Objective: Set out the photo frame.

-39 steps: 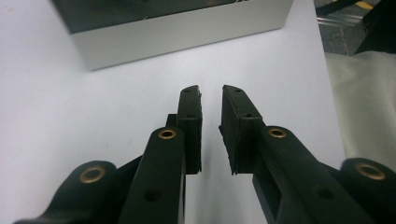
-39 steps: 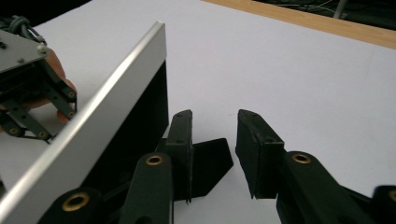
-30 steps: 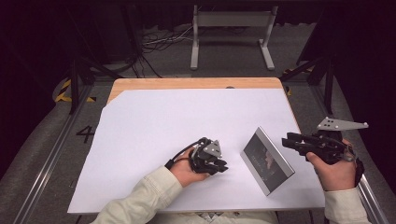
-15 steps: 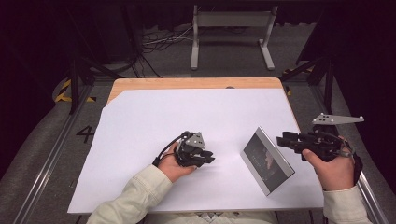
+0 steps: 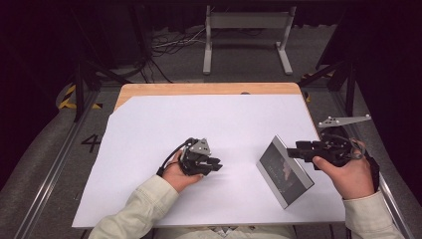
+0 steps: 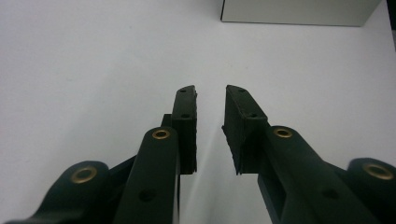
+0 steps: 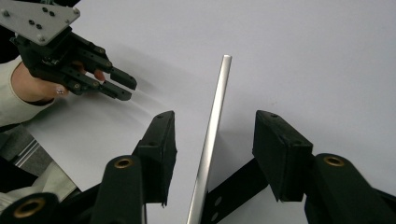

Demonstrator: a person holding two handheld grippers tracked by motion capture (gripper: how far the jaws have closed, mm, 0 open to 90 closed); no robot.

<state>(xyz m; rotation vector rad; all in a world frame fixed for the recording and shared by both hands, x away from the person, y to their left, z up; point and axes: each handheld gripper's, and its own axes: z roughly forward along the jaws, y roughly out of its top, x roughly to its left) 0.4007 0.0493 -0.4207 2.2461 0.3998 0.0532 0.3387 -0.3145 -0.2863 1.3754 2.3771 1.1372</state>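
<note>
Frame (image 5: 284, 172), a flat silver-edged one with a dark picture, stands tilted on its edge on the white surface (image 5: 199, 124) near the front right corner, and its thin rim rises between the jaws of the right tool (image 5: 293, 152), which have just been opening and stand apart without the pads touching it. Left tool (image 5: 215, 164) lies low over the surface left of the frame, near the front edge, jaws parted with nothing between them, having just widened a little.
</note>
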